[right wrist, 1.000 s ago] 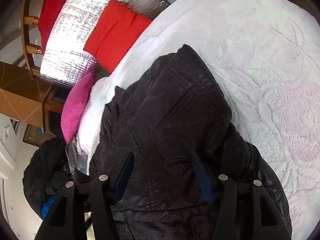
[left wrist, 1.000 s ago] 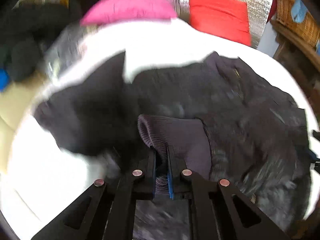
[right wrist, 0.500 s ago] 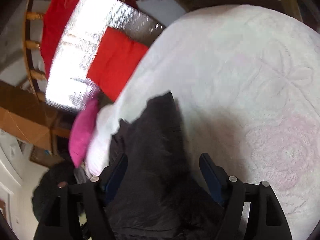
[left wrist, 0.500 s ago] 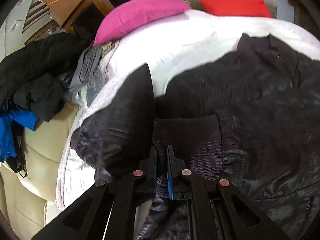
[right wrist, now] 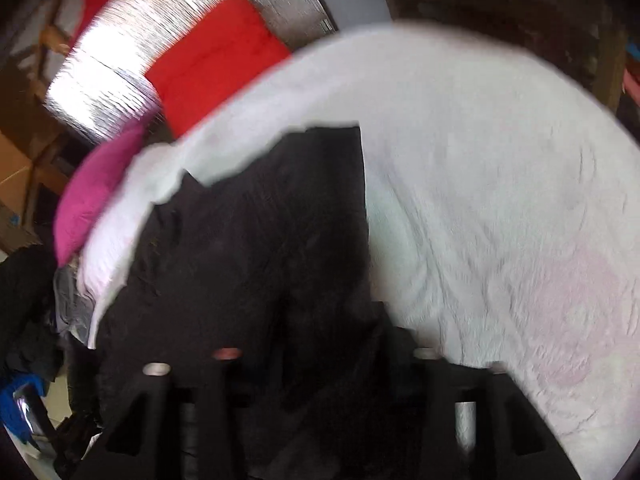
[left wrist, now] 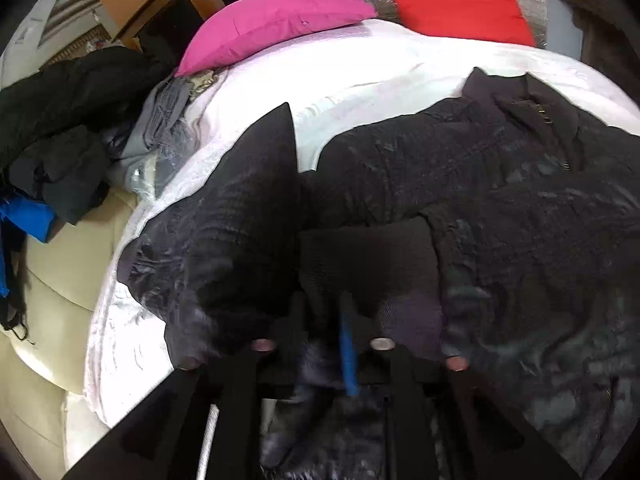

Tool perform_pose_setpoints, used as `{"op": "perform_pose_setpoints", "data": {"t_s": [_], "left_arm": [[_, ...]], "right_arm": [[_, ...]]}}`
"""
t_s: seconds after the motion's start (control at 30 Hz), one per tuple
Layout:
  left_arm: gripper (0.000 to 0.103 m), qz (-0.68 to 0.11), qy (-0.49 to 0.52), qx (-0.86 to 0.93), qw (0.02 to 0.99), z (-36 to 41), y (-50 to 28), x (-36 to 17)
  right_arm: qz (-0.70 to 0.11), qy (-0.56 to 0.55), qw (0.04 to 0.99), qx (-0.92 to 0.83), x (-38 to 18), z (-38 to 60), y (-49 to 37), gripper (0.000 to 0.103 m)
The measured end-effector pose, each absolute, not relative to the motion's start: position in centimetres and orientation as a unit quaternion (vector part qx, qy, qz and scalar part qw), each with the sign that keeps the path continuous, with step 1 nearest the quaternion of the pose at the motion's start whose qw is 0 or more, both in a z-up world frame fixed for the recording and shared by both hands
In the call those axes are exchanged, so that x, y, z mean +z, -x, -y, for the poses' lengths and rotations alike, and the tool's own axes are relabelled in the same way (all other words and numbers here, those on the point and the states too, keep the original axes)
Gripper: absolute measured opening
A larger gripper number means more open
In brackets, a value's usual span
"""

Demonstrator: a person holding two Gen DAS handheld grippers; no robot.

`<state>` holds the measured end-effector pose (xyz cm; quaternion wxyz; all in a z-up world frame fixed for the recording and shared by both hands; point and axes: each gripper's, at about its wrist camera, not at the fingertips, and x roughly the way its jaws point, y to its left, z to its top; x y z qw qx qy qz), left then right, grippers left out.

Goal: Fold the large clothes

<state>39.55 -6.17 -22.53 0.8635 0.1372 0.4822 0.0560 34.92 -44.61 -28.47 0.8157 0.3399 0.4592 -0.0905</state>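
Observation:
A large black quilted jacket (left wrist: 500,184) lies spread on the white bedspread (left wrist: 360,68). My left gripper (left wrist: 328,320) is shut on the jacket's ribbed knit cuff (left wrist: 368,264), with a sleeve (left wrist: 240,216) bunched to its left. In the right wrist view the jacket (right wrist: 260,240) covers the lower left of the blurred frame. My right gripper (right wrist: 320,360) sits over the jacket's edge; its fingers are lost against the dark cloth, so its state is unclear.
A pink pillow (left wrist: 272,24) and a red pillow (left wrist: 452,0) lie at the bed's head against silver foil. A heap of dark and blue clothes (left wrist: 60,132) sits on a cream chair at left. Bare white bedspread (right wrist: 500,200) extends right of the jacket.
My left gripper kept its hold on the cuff and drew back toward the bed's left side. My right gripper swung away, then returned over the jacket's edge; its view is blurred.

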Motion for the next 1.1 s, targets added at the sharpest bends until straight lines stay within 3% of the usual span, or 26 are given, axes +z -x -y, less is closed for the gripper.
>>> {"op": "perform_pose_setpoints", "data": {"t_s": [0.07,0.13,0.2,0.3,0.53,0.63,0.77,1.1], "left_arm": [[0.053,-0.477,-0.110,0.034,0.871,5.5,-38.2,-21.1],[0.067,-0.451,-0.085,0.023,0.888,3.8,-36.6,-19.3],[0.076,-0.416,-0.056,0.021,0.907,1.0,-34.6,-17.0],[0.087,-0.390,0.006,0.070,0.918,-6.1,-32.8,-14.9],[0.087,-0.434,0.209,0.196,0.854,-23.4,-34.4,-19.1],[0.086,-0.442,0.236,0.200,0.842,-25.6,-36.1,-21.1],[0.059,-0.452,0.288,0.189,0.823,-26.8,-39.2,-23.5],[0.057,-0.442,0.380,0.198,0.788,-29.7,-44.1,-28.3]], "right_arm": [[-0.449,-0.377,0.805,-0.088,-28.3,45.2,-34.3,0.064],[-0.411,-0.385,0.819,-0.108,-26.8,45.8,-33.3,0.071],[-0.358,-0.380,0.842,-0.131,-24.9,46.4,-31.5,0.080],[-0.288,-0.369,0.874,-0.129,-22.5,46.0,-29.4,0.082],[-0.278,-0.343,0.897,-0.025,-20.9,41.2,-28.8,0.082],[-0.289,-0.300,0.909,-0.015,-20.3,39.1,-29.7,0.082],[-0.299,-0.263,0.917,-0.006,-20.2,37.3,-30.8,0.082],[-0.321,-0.246,0.915,-0.001,-21.8,35.9,-31.7,0.082]]}}
